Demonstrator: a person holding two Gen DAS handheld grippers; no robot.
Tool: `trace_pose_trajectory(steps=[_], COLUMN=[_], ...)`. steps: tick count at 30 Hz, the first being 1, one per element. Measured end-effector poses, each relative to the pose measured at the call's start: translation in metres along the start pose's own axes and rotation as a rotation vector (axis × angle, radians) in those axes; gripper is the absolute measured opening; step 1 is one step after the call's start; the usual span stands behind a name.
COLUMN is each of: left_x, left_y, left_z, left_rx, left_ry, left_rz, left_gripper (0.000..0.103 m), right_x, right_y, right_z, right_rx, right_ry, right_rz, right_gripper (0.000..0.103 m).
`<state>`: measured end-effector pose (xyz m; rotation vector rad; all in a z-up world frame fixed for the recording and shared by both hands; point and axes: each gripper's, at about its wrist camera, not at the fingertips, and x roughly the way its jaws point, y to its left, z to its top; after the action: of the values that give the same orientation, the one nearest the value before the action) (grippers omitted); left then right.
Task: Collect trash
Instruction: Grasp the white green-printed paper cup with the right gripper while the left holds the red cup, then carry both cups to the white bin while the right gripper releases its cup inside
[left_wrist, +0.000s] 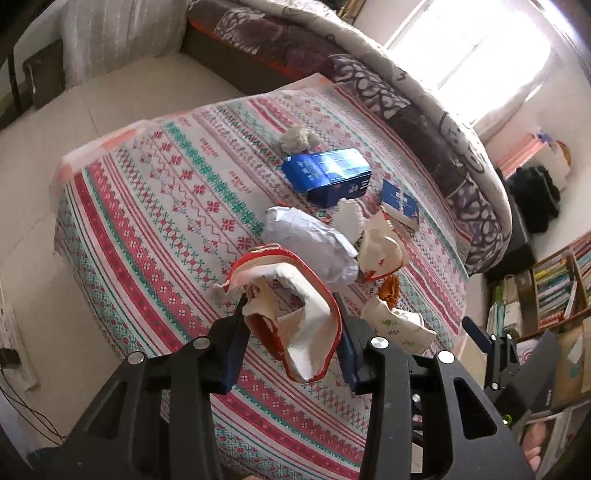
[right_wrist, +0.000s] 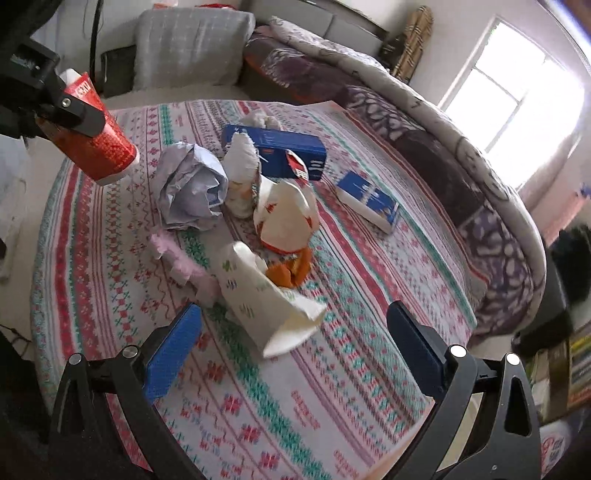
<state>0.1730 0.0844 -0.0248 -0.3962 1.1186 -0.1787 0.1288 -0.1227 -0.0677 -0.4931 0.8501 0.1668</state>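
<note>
My left gripper (left_wrist: 291, 332) is shut on a crushed red paper cup (left_wrist: 295, 314) and holds it above the patterned table; the cup also shows in the right wrist view (right_wrist: 99, 147) at the upper left, held in the air. My right gripper (right_wrist: 291, 354) is open, just in front of a crumpled white cup with green marks (right_wrist: 266, 306), which also shows in the left wrist view (left_wrist: 399, 325). Beyond lie a ball of white paper (right_wrist: 192, 188), a crushed white and red cup (right_wrist: 284, 218), orange peel (right_wrist: 291, 273), pink tissue (right_wrist: 184, 266) and a wad of tissue (left_wrist: 299, 138).
A blue carton (left_wrist: 328, 175) and a small blue book (left_wrist: 400, 206) lie on the patterned tablecloth (left_wrist: 166, 206). A bed with a purple quilt (right_wrist: 491, 206) runs behind the table. A bookshelf (left_wrist: 554, 288) stands to the right, a grey cushion (right_wrist: 192, 48) at the back.
</note>
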Motion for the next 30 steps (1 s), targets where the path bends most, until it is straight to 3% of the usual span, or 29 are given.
trace_pose_trajectory(steps=[5, 10, 11, 12, 13, 14, 15, 20, 30], left_x=[0.003, 0.003, 0.003, 0.002, 0.001, 0.0, -0.001, -0.001, -0.002], left_y=[0.008, 0.006, 0.006, 0.006, 0.006, 0.006, 0.007, 0.005, -0.011], left_z=[0.003, 0.003, 0.003, 0.003, 0.003, 0.003, 0.003, 0.004, 0.002], left_rx=[-0.029, -0.016, -0.017, -0.017, -0.019, -0.021, -0.021, -0.017, 0.015], left_ry=[-0.002, 0.003, 0.003, 0.001, -0.002, -0.006, -0.008, -0.009, -0.038], left_rz=[-0.005, -0.02, -0.021, -0.02, -0.021, -0.023, -0.025, -0.037, -0.043], left_gripper=[0.042, 0.042, 0.042, 0.042, 0.042, 0.042, 0.042, 0.042, 0.042], right_x=[0.014, 0.026, 0.027, 0.028, 0.03, 0.032, 0.032, 0.022, -0.014], right_y=[0.004, 0.0, -0.002, -0.005, -0.012, -0.018, -0.022, -0.042, -0.096], right_z=[0.009, 0.011, 0.01, 0.008, 0.004, 0.001, -0.001, -0.015, -0.021], right_rx=[0.025, 0.066, 0.077, 0.097, 0.153, 0.202, 0.228, 0.335, 0.583], right_ry=[0.027, 0.082, 0.09, 0.099, 0.12, 0.136, 0.142, 0.132, -0.004], right_rz=[0.037, 0.087, 0.096, 0.114, 0.17, 0.203, 0.212, 0.24, 0.302], right_gripper=[0.093, 0.073, 0.067, 0.048, 0.037, 0.033, 0.022, 0.019, 0.018])
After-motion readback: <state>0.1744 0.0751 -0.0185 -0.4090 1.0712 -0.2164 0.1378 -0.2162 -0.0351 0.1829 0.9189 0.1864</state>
